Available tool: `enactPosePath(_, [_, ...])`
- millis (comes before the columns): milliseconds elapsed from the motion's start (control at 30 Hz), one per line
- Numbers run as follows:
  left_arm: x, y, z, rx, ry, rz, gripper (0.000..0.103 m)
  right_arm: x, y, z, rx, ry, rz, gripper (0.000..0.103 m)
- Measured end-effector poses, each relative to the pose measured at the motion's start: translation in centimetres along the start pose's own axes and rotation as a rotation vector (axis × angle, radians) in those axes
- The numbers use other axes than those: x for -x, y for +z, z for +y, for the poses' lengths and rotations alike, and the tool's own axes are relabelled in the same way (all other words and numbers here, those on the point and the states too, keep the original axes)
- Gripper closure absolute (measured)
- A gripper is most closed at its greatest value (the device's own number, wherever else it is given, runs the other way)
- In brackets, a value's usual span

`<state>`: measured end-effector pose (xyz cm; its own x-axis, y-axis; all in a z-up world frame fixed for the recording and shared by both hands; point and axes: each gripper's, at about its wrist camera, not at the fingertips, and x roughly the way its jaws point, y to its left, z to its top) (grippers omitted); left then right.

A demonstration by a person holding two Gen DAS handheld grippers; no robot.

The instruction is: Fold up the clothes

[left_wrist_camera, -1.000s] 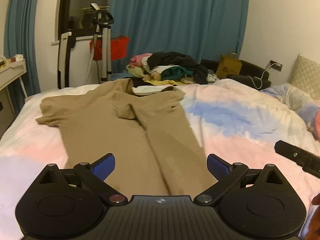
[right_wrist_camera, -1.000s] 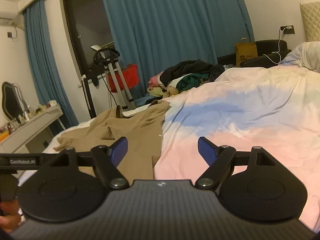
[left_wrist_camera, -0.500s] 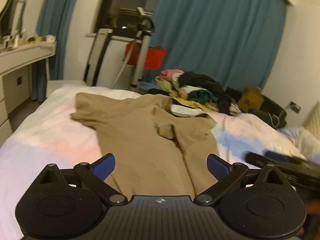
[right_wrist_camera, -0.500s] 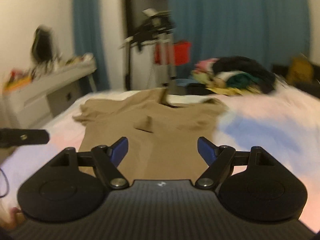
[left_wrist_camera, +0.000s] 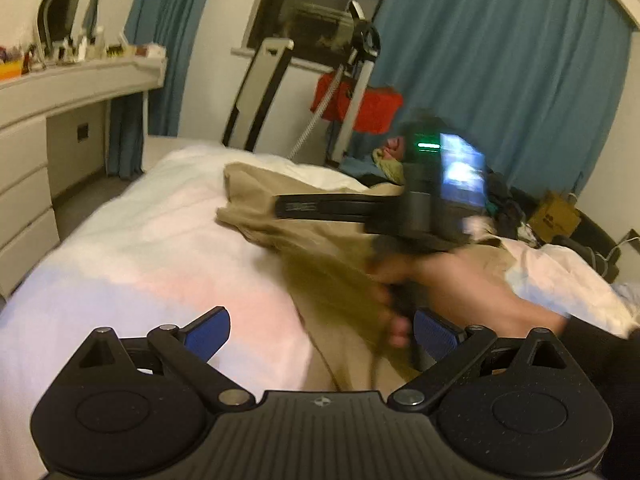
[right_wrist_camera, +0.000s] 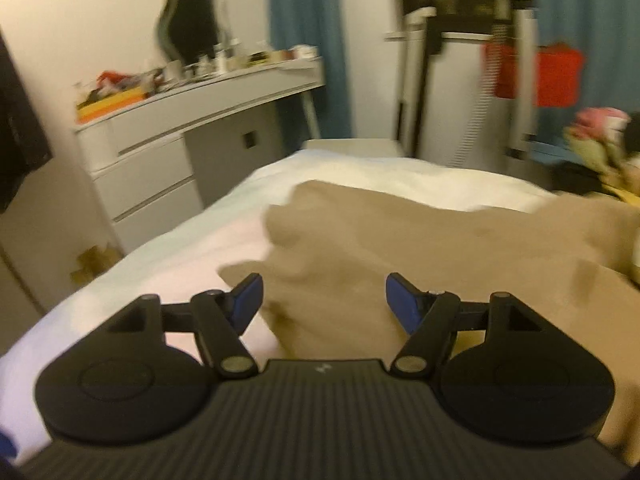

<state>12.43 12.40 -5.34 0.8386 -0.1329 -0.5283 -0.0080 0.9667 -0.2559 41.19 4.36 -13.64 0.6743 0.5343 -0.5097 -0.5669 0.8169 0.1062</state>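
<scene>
Two hand-held grippers, both at work over one bed.

Left gripper (left_wrist_camera: 322, 330): its two blue-padded fingers are standing wide apart and gripping nothing, hovering above the pale bedspread (left_wrist_camera: 152, 264) with the tan cloth's near edge lying between the fingertips and beyond.

Right gripper (right_wrist_camera: 323, 295): its two blue-padded fingers are likewise spread wide with nothing caught between them, poised just over the tan garment. In the left wrist view its body is crossing the frame, blurred, with one lit screen and one green light showing, and one bare hand (left_wrist_camera: 452, 284) is wrapping its handle; a dark sleeve is trailing off to the right.

One tan garment (right_wrist_camera: 420, 248), the only piece laid out: it is lying spread on the bedspread, rumpled, one sleeve reaching toward the far left corner of the bed. Whether it is a shirt or a dress I cannot tell through the blur.

One heap of mixed clothes (right_wrist_camera: 600, 140) is sitting past the bed's far edge; the number of pieces in it cannot be counted.

One white dresser (right_wrist_camera: 160, 152) with three drawers showing is standing at the left, its top cluttered with small items, one dark-framed mirror (right_wrist_camera: 188, 20) behind them.

One red bag (left_wrist_camera: 360, 104) is hanging on a metal stand. Blue curtains (left_wrist_camera: 500, 80) are hanging either side of one dark window.

One brown paper bag (left_wrist_camera: 556, 216) is sitting at the far right.
</scene>
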Motion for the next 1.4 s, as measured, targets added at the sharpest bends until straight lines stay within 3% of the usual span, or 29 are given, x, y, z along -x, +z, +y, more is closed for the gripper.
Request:
enactPosePath(133, [-1.6,-0.2,0.5,0.037,-0.014,0.050,0.004,-4.2,0.0,2.5,0.139,0.012,0.086,0.034])
enactPosePath(167, [-1.7,-0.3,0.3,0.028,-0.009,0.051,0.004,-4.4,0.1,2.8,0.151,0.013,0.094,0.051])
enactPosePath(200, [-1.8,-0.4,0.1,0.019,-0.004,0.052,0.004,-4.6,0.1,3.0,0.163,0.015,0.102,0.060])
enactPosePath(267, [-1.9,-0.6,-0.2,0.001,0.006,0.053,0.004,-4.5,0.4,3.2,0.179,0.003,0.106,0.096])
enactPosePath(467, [-1.3,-1.0,-0.6,0.014,-0.003,0.040,0.004,0.7,2.8,1.1,0.086,-0.073,-0.015,0.099])
enactPosePath(600, [-0.7,-1.2,-1.3,0.007,-0.012,0.029,0.004,7.3,4.1,-2.9,-0.019,-0.205,-0.149,0.099])
enactPosePath(767, [-0.3,-1.6,-3.0,-0.030,-0.030,0.025,0.004,15.0,2.2,-11.0,-0.231,-0.457,-0.277,0.098])
enactPosePath(867, [-0.5,-2.0,-3.8,-0.056,-0.034,0.034,0.004,17.8,-0.9,-15.7,-0.324,-0.596,-0.233,0.098])
enactPosePath(1000, [-1.3,-2.4,-4.5,-0.084,-0.040,0.054,0.004,20.5,-5.7,-20.5,-0.438,-0.681,-0.132,0.096])
enactPosePath(1133, [-1.6,-2.6,-4.9,-0.088,-0.046,0.055,0.004,22.2,-8.2,-21.2,-0.380,-0.668,-0.059,0.095])
enactPosePath(1200, [-1.7,-2.6,-4.9,-0.081,-0.051,0.057,0.004,23.0,-8.1,-19.9,-0.323,-0.618,-0.075,0.091])
enactPosePath(1233, [-1.7,-2.6,-4.9,-0.075,-0.055,0.058,0.004,23.3,-8.1,-19.2,-0.293,-0.590,-0.083,0.076])
enactPosePath(1267, [-1.7,-2.6,-4.9,-0.073,-0.056,0.058,0.004,23.1,-7.8,-18.3,-0.255,-0.535,-0.081,0.055])
enactPosePath(1333, [-1.7,-2.5,-5.0,-0.074,-0.054,0.058,0.004,21.9,-7.3,-16.2,-0.177,-0.437,-0.077,0.032])
enactPosePath(1400, [-1.8,-2.5,-5.0,-0.071,-0.054,0.063,0.004,20.4,-7.0,-14.2,-0.096,-0.356,-0.064,0.033])
